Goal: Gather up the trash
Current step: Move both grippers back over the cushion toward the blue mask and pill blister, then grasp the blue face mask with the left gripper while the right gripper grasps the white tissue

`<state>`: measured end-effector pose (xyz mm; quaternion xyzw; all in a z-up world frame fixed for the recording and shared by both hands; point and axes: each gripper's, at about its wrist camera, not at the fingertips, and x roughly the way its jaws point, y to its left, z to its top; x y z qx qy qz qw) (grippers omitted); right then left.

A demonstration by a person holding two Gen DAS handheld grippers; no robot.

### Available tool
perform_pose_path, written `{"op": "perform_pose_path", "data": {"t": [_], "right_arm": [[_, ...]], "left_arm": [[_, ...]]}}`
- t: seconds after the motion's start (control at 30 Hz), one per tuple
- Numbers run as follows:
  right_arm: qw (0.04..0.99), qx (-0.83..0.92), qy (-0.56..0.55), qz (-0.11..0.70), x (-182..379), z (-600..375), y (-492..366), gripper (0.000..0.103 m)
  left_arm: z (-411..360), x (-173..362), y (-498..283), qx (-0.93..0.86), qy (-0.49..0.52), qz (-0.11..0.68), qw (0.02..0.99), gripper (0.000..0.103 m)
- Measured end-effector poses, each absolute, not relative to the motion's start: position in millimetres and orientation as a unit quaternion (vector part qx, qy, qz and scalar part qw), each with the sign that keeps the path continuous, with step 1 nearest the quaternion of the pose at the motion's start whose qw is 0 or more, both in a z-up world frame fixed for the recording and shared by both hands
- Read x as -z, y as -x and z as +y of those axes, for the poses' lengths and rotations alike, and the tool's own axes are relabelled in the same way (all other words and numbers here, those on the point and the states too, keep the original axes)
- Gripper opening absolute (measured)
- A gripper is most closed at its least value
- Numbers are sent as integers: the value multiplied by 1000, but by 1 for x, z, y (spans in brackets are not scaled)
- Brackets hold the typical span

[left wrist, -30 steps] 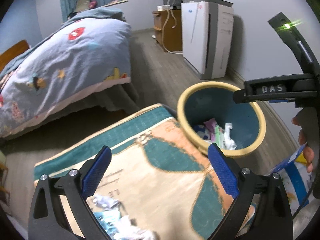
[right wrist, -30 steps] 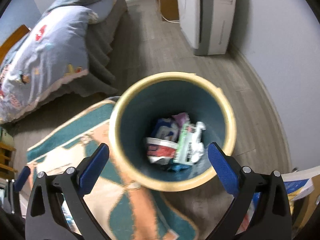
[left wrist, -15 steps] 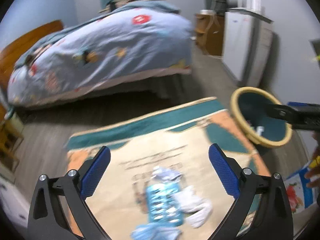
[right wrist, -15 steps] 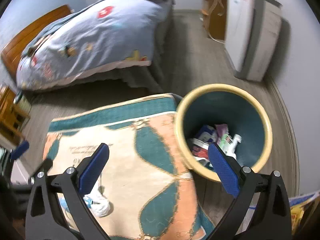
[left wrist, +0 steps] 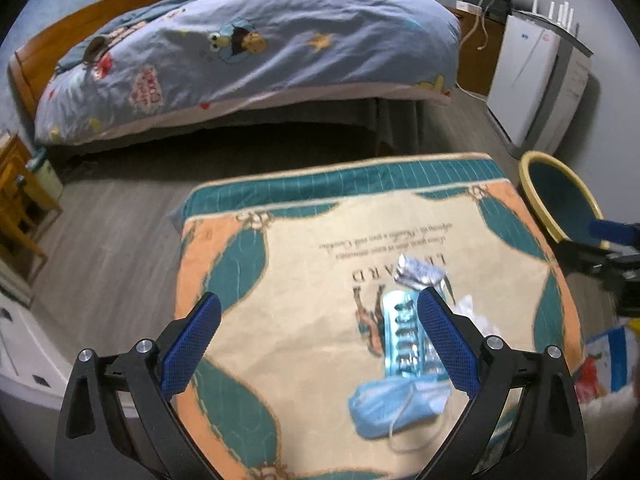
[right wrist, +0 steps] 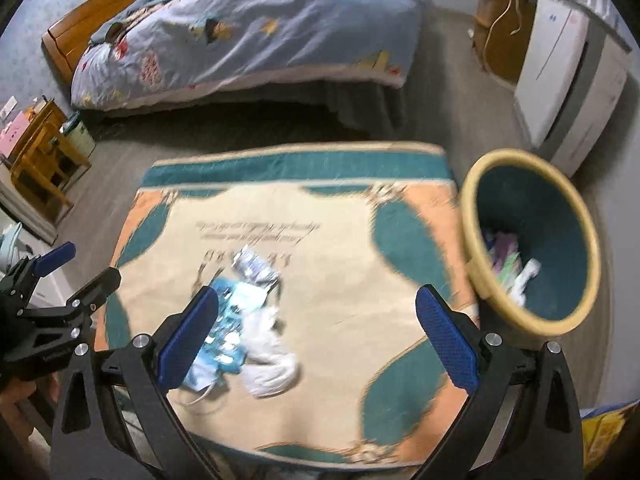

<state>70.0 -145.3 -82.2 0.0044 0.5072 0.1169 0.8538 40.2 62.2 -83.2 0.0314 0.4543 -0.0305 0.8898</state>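
Note:
Trash lies on a patterned rug (left wrist: 304,280): a blue face mask (left wrist: 394,404), a shiny teal wrapper (left wrist: 402,340), a crumpled silver wrapper (left wrist: 418,272) and white tissue (right wrist: 268,364). A teal bin with a yellow rim (right wrist: 532,240) stands at the rug's right edge with trash inside. My left gripper (left wrist: 316,344) is open and empty above the rug, its right finger beside the teal wrapper. My right gripper (right wrist: 316,340) is open and empty above the rug, between the trash pile (right wrist: 236,320) and the bin.
A bed with a blue cartoon quilt (left wrist: 248,52) lies beyond the rug. A white air purifier (left wrist: 536,84) stands by the right wall. A wooden stool (right wrist: 44,152) is at the left. A colourful bag (left wrist: 608,360) sits at the right edge.
Both grippers have swung left, away from the bin and toward the trash pile on the rug. The bin has moved from centre to the right edge of both views. Both stayed open.

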Motion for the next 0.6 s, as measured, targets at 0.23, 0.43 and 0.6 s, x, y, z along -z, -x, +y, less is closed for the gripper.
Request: {"op": "perform_pose_path", "data": {"t": [0.23,0.43,0.6], "right_arm": [[834,-112,16,540,112,-133,-64,95],[817,-113,15,566,128,-125,-66,83],[796,-121,53,590,146,-112,-65,64]], "left_arm": [[60,121,-8,85,-77,495,861,97],[52,143,0,118,-94,525,838,96],[40,155,-3,145,-99,546,819,81]]}}
